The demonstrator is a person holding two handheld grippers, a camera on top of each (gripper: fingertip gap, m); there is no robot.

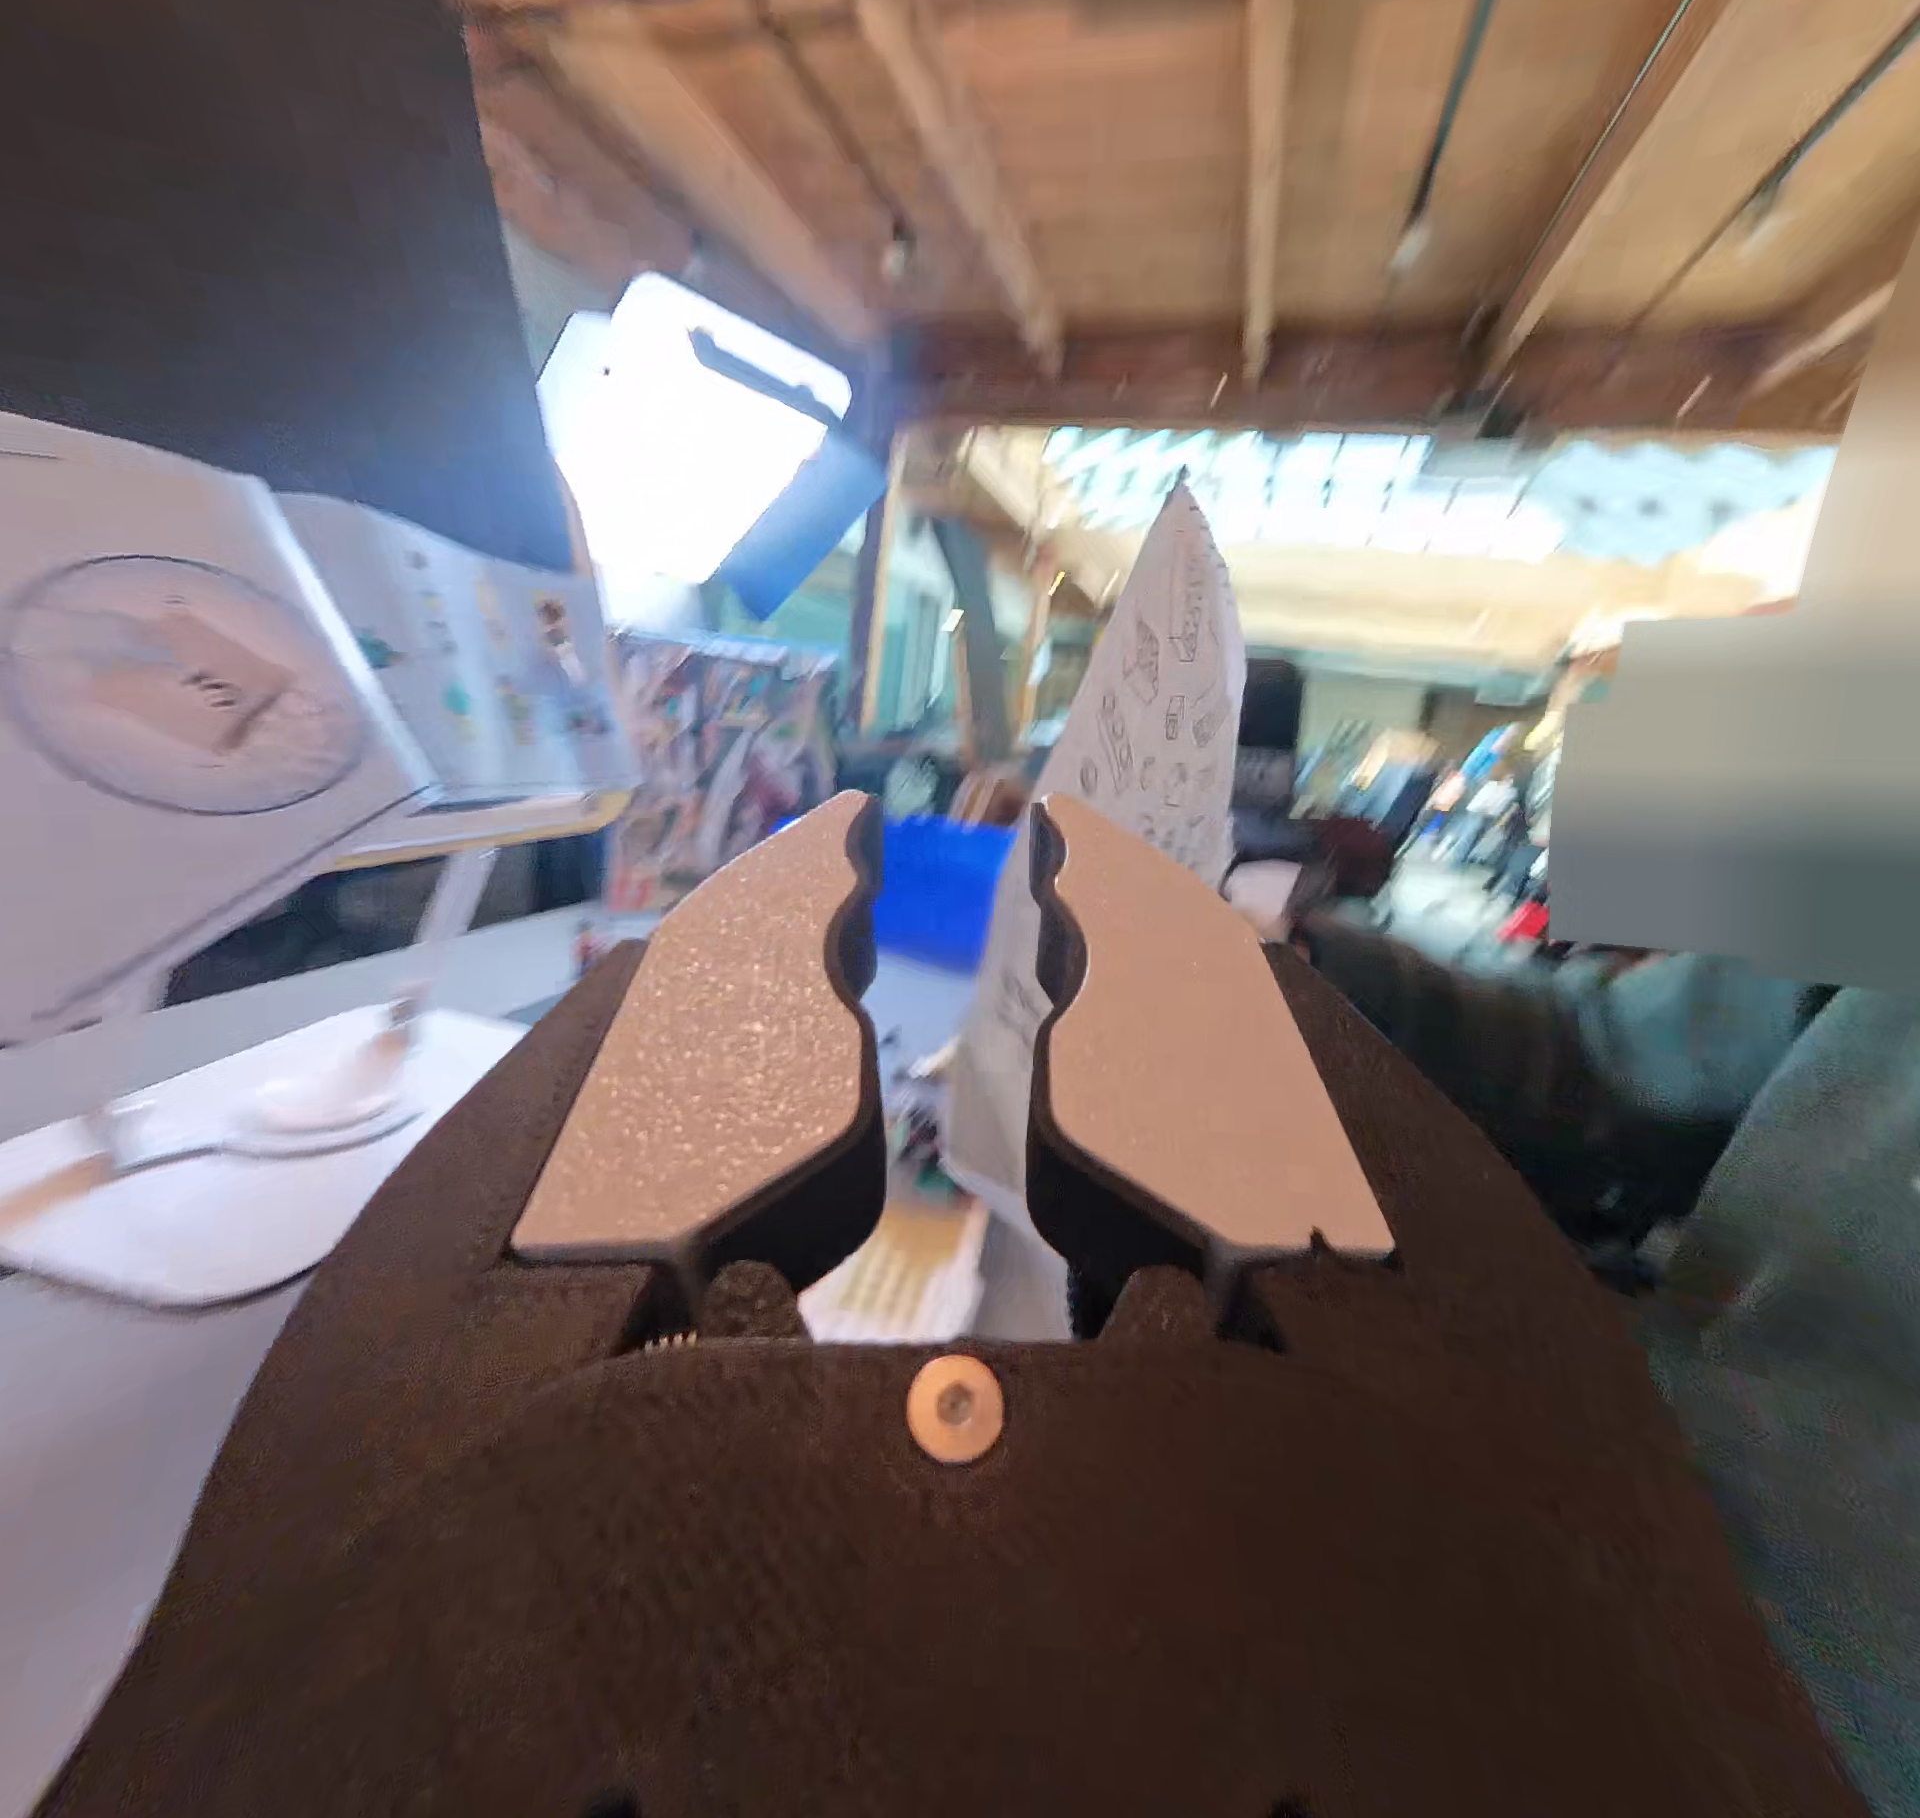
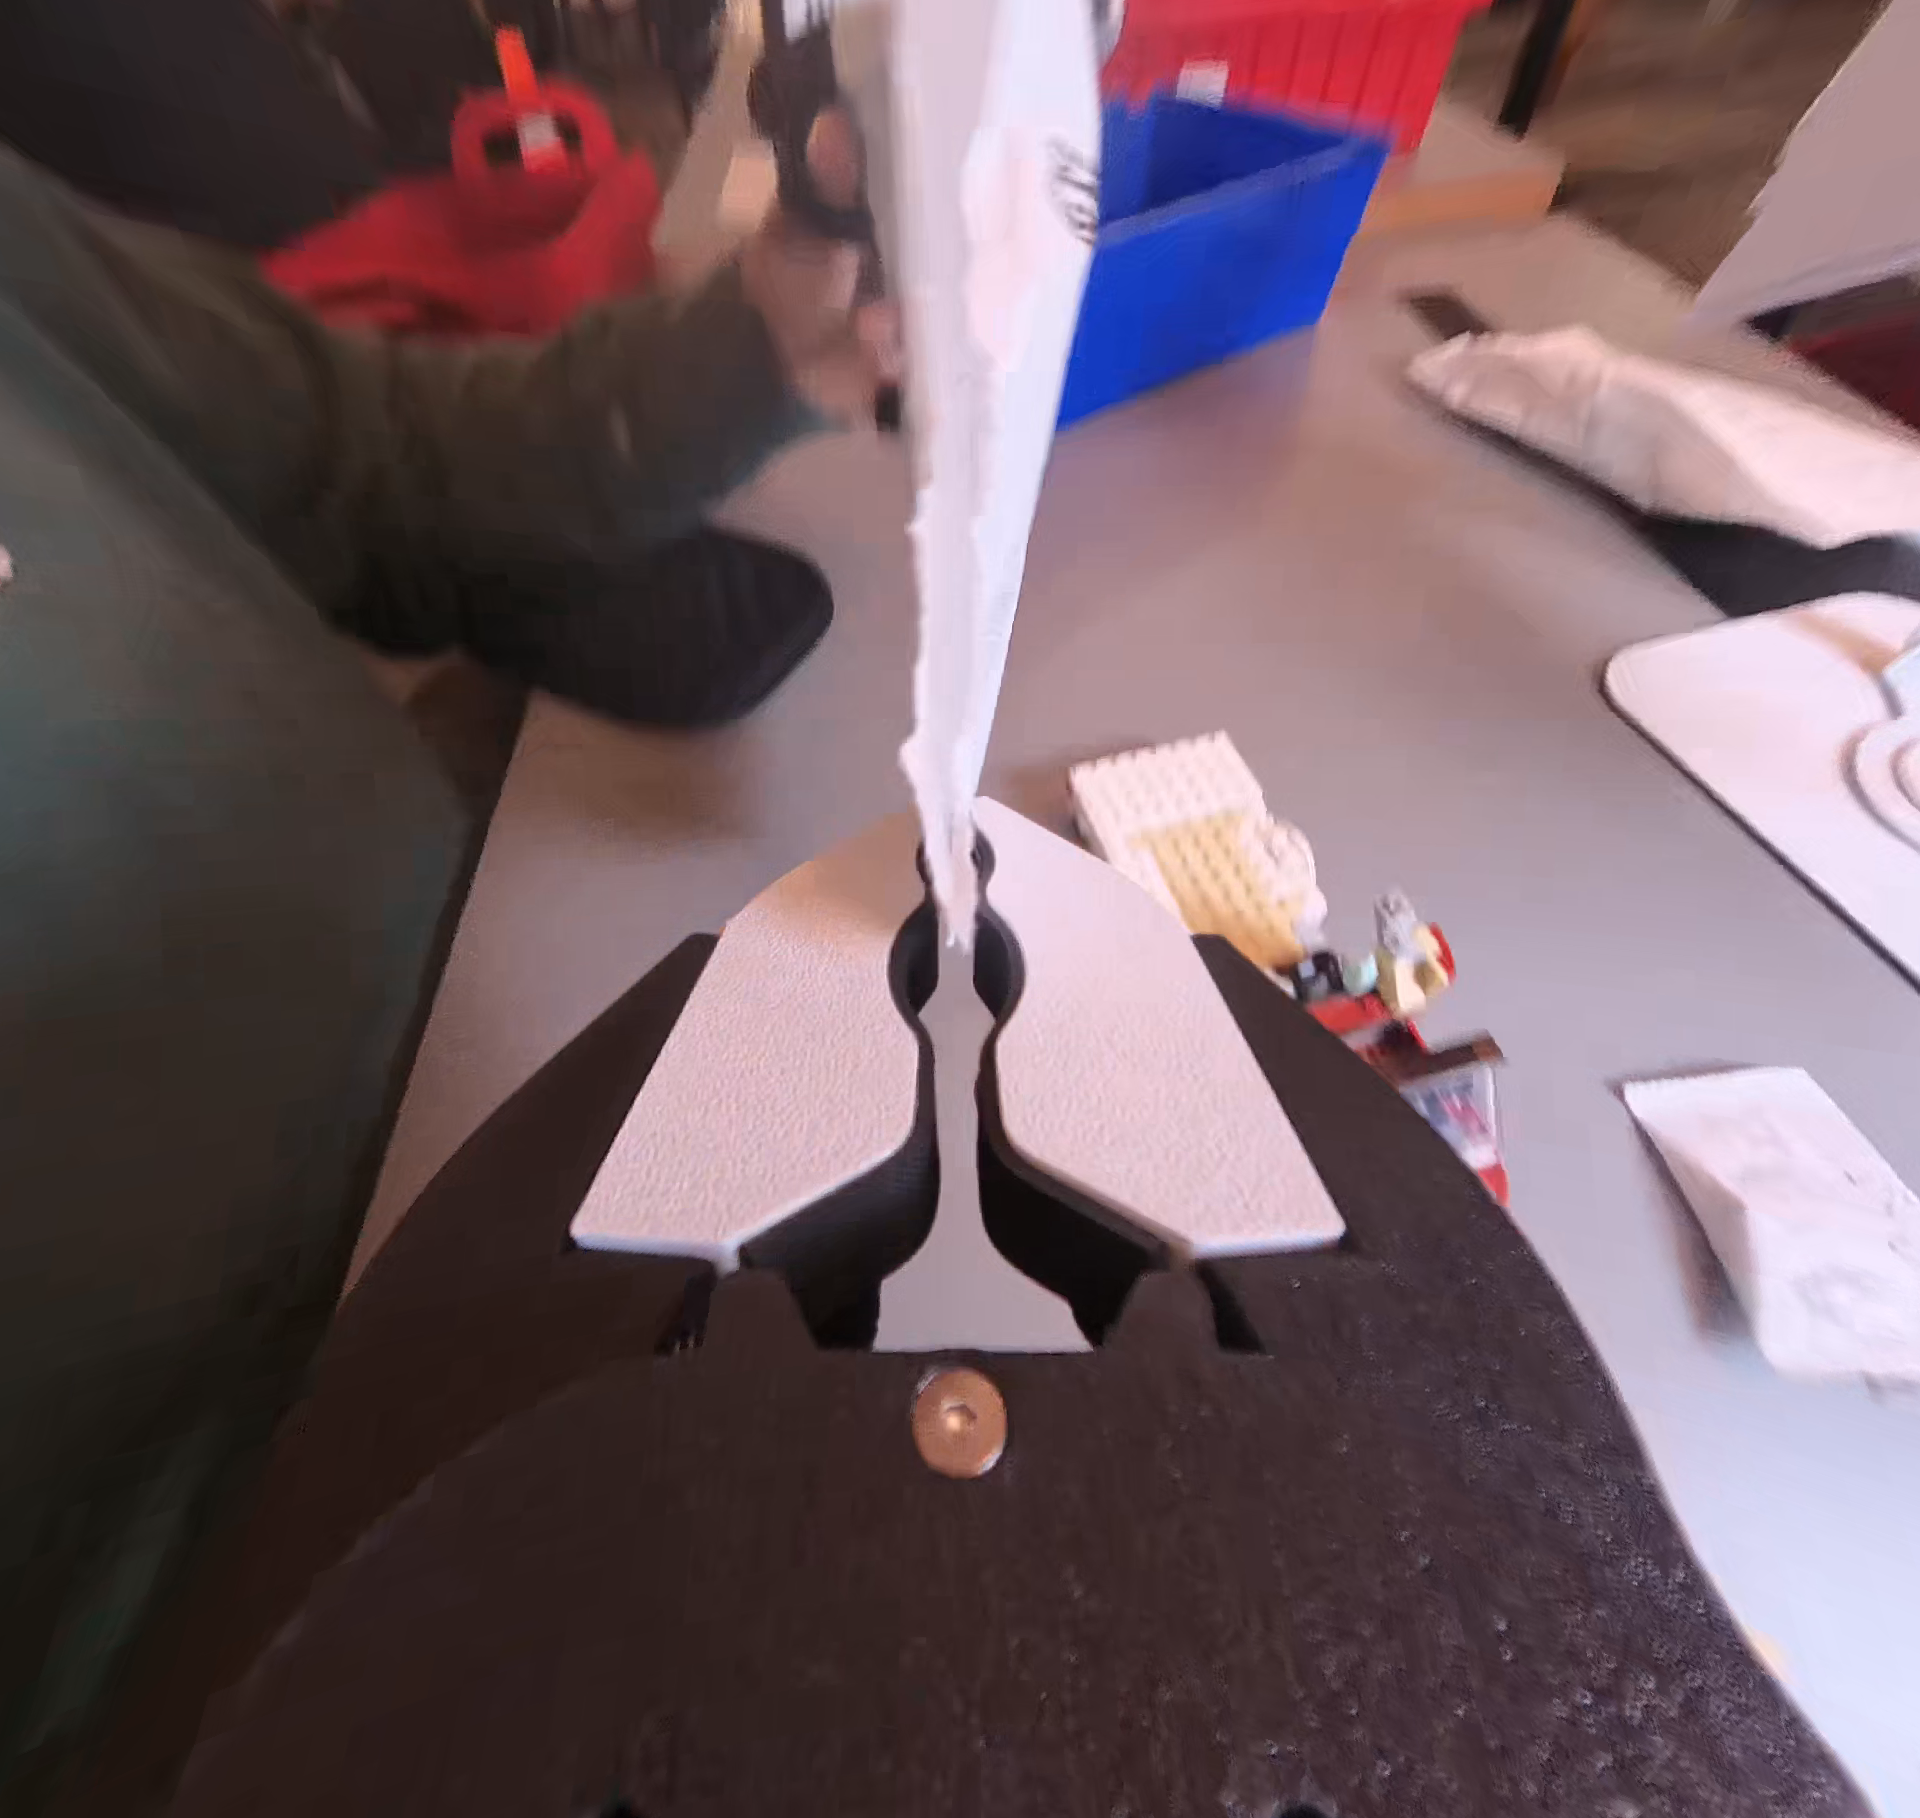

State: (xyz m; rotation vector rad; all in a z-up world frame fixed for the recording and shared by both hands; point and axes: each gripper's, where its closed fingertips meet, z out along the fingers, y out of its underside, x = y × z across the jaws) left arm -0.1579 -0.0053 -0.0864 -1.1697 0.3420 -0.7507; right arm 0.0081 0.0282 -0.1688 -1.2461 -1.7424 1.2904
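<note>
your left gripper (image 1: pixel 951 812) stands parted and grips nothing, the white paper bag (image 1: pixel 1164 688) lying against its right finger (image 1: pixel 1174 1030) and rising beyond the tip, while to the right your right gripper (image 2: pixel 951 833) is clamped on that bag's torn end, brick pieces (image 2: pixel 1205 833) near right on the grey table (image 2: pixel 1351 573).

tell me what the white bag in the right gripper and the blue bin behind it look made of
White bag: seemingly thin matte paper, with a ragged torn edge and a flat crease. Blue bin: likely rigid moulded plastic, with saturated colour and straight walls; blur hides finer detail.
</note>
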